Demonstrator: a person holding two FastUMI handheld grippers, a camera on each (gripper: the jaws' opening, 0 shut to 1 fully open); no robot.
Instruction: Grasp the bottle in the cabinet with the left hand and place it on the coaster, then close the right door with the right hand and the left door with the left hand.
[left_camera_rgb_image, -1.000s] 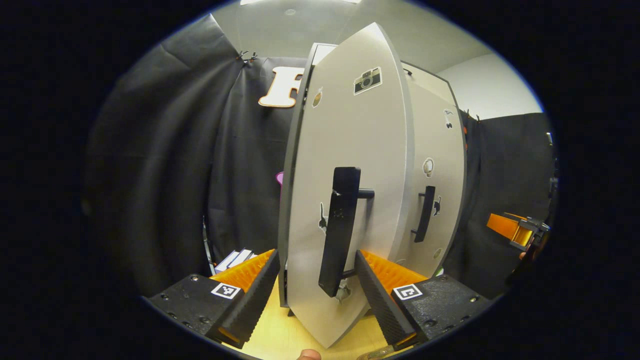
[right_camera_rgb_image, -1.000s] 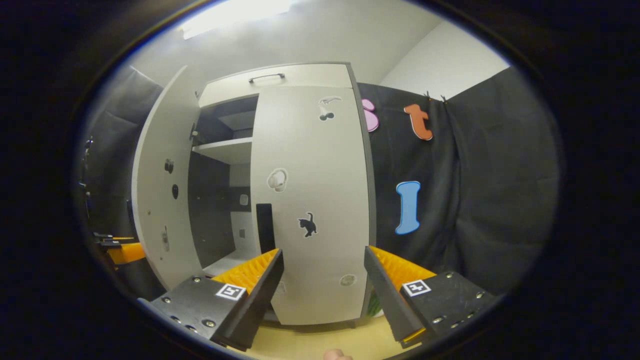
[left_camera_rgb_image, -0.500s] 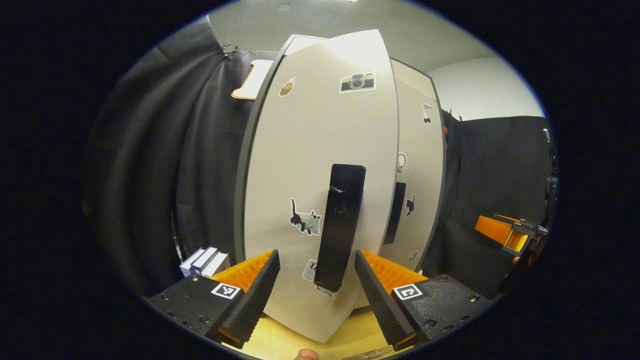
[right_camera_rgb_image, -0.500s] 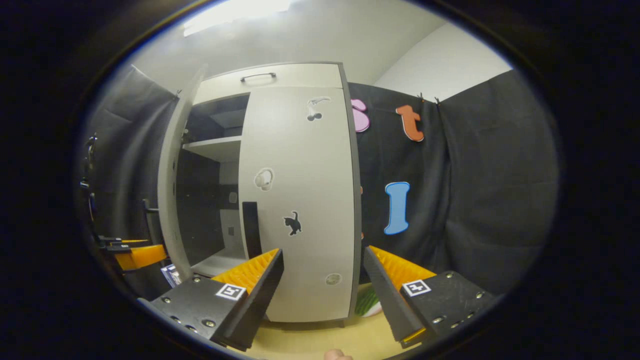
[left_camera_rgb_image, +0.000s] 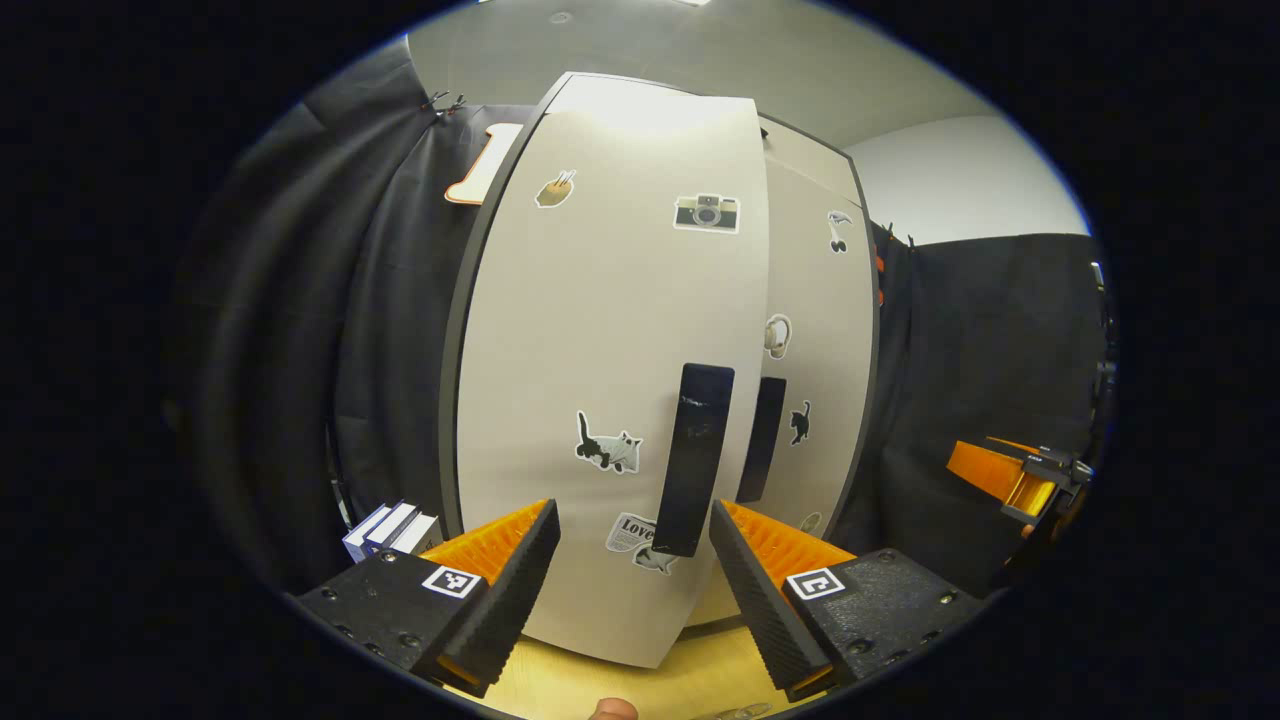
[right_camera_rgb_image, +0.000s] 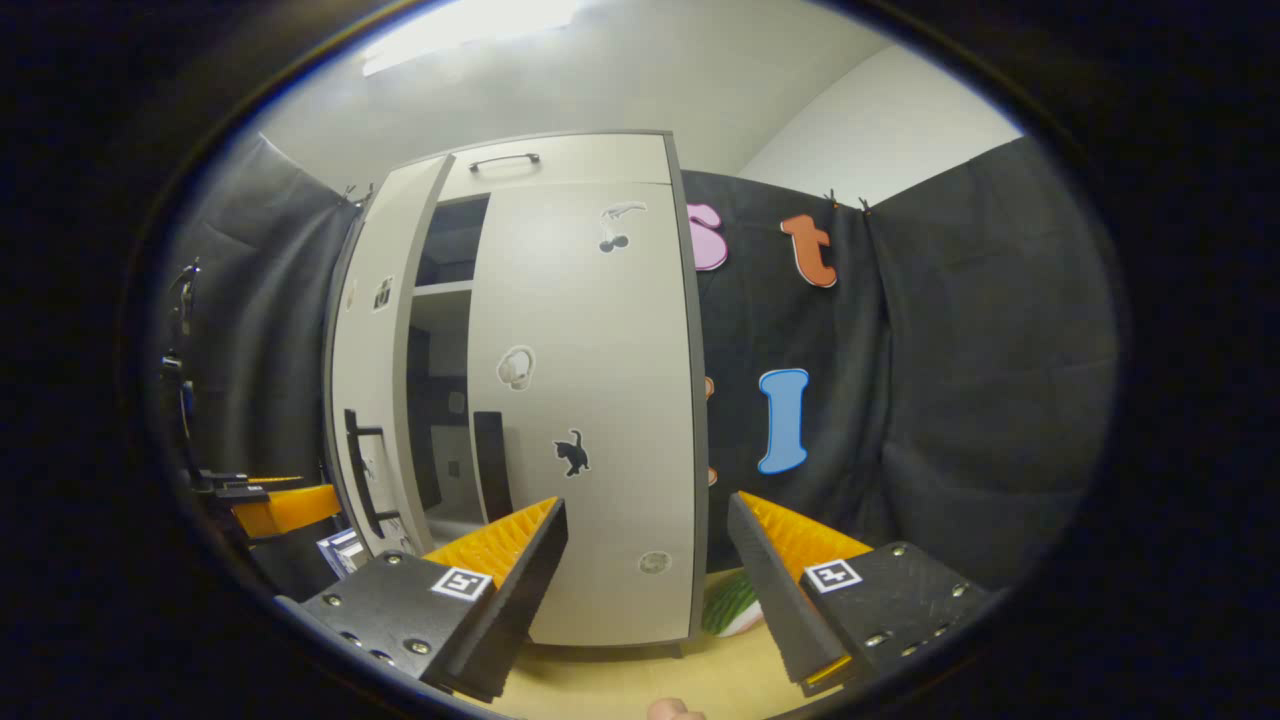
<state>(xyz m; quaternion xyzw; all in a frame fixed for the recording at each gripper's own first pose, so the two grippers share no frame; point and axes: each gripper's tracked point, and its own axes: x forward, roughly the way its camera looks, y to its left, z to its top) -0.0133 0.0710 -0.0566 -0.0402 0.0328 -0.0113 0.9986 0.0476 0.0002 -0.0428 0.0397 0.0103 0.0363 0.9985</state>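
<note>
Left door (left_camera_rgb_image: 600, 380) seemingly slightly ajar; right door (right_camera_rgb_image: 590, 400) shut.

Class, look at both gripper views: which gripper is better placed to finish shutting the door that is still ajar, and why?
Left. The left gripper, open, sits right at the left door, straddling its handle. The right gripper faces the closed right door.

Small blue-and-white boxes (left_camera_rgb_image: 392, 527) stand at eight o'clock on the pale wooden tabletop (left_camera_rgb_image: 560, 680). In the right gripper view, a green-striped object (right_camera_rgb_image: 728, 605) lies at five o'clock.
</note>
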